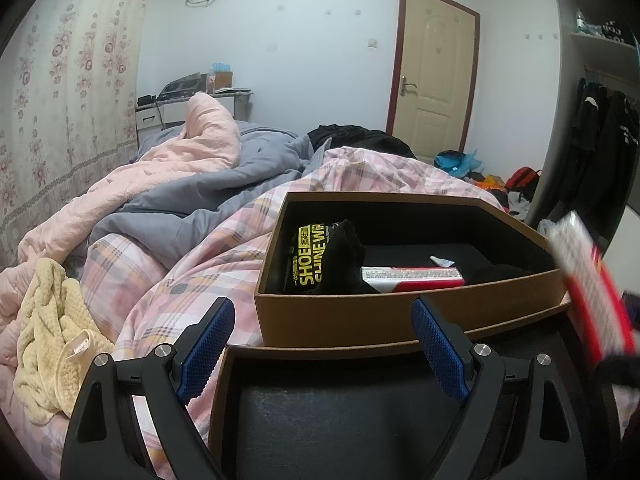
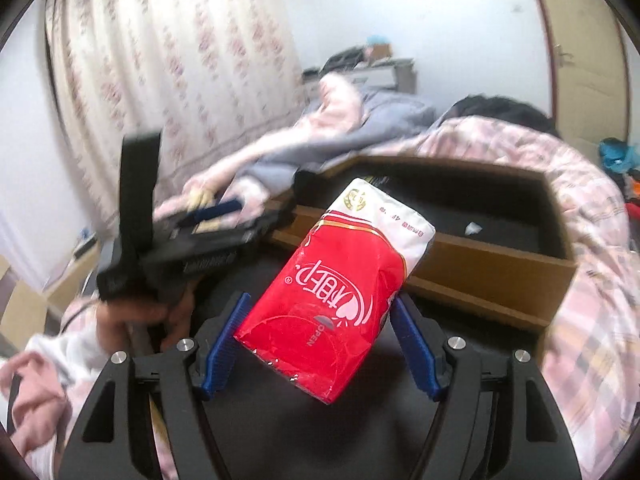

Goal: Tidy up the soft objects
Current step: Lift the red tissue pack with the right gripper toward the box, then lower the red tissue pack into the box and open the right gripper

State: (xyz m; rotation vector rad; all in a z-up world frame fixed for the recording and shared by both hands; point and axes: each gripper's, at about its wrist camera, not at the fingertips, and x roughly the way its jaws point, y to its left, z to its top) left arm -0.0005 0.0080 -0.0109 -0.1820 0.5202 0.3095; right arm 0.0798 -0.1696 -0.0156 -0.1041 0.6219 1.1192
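A red and white tissue pack point(image 2: 340, 292) sits tilted between our right gripper point(image 2: 320, 340) jaws, its white end pointing ahead toward the brown shoe box point(image 2: 480, 268). We see its left side near the left blue pad, but its body hides the contact on the right, so we cannot tell whether the jaws are clamped on it or slack. From the left wrist view the same pack point(image 1: 592, 284) appears only as a blurred red streak far to the right of the jaws, cut off at the frame edge.

A second tissue pack point(image 1: 412, 278) lies flat inside the box point(image 1: 400, 312), ahead of our left gripper point(image 1: 324, 344), beside a black cloth bag point(image 1: 320, 256) with yellow lettering partly folded out of sight. A small white scrap point(image 1: 440, 261) rests just beyond the pack.

Our left gripper's jaws are spread wide with nothing between them, held level over the dark box lid point(image 1: 340, 412); in the right wrist view it point(image 2: 224, 210) shows smeared by motion, left of the jaws, the hand point(image 2: 132, 312) under it hard to make out.

Left of the left jaws, a yellow towel point(image 1: 52, 344) lies crumpled on the plaid quilt point(image 1: 192, 272) of the bed.
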